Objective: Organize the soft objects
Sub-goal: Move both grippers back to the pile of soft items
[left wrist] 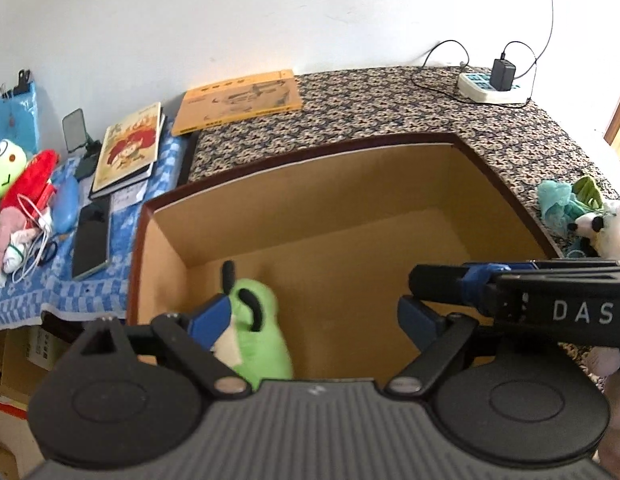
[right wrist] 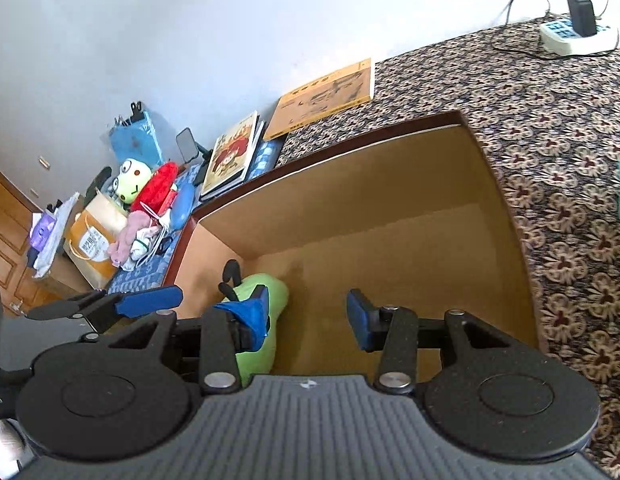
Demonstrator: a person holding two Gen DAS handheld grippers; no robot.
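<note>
Toy [left wrist: 258, 332] dropped in box [left wrist: 350, 184]; both grippers [left wrist: 314, 316] [right wrist: 310, 316] wide, empty. Next: fetch panda [left wrist: 602, 228] right of box.

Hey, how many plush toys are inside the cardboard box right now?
1. A green plush toy lies on the floor of the cardboard box, in its near-left corner. The grippers hide the box's nearest edge, so another may be unseen.

Left gripper [left wrist: 312, 314] jaws spread wide, nothing between pads, angled downward. Right gripper [right wrist: 308, 312] likewise open and empty, tilted down, just beside it.
</note>
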